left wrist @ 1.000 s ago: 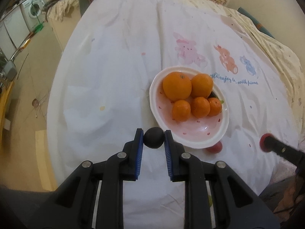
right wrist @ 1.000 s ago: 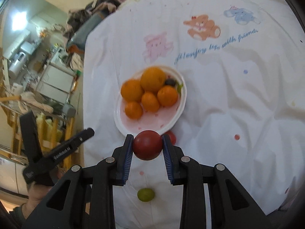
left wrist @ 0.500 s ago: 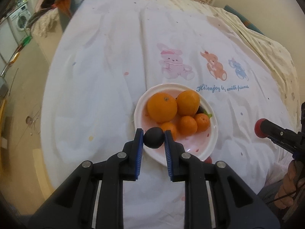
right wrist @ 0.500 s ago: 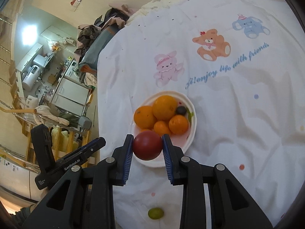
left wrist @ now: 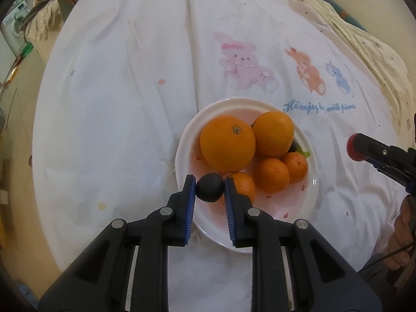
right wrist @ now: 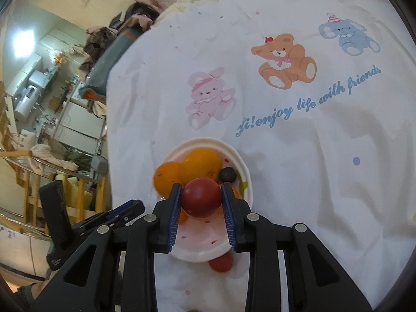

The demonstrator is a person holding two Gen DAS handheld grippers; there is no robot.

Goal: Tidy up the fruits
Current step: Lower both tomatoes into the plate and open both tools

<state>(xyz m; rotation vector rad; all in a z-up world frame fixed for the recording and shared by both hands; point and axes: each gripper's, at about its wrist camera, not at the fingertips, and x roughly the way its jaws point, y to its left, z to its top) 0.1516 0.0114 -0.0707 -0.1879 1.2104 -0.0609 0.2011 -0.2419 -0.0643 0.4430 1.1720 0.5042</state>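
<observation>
Holding stock: your left gripper clamps a dark plum; your right gripper clamps a red plum. Both fruits hang over the plate, oranges just beyond the fingers. One red fruit lies beside its near rim.

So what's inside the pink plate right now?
The plate holds two big oranges, three small ones and a dark fruit with something green beside it; anything under the pile is hidden.
</observation>
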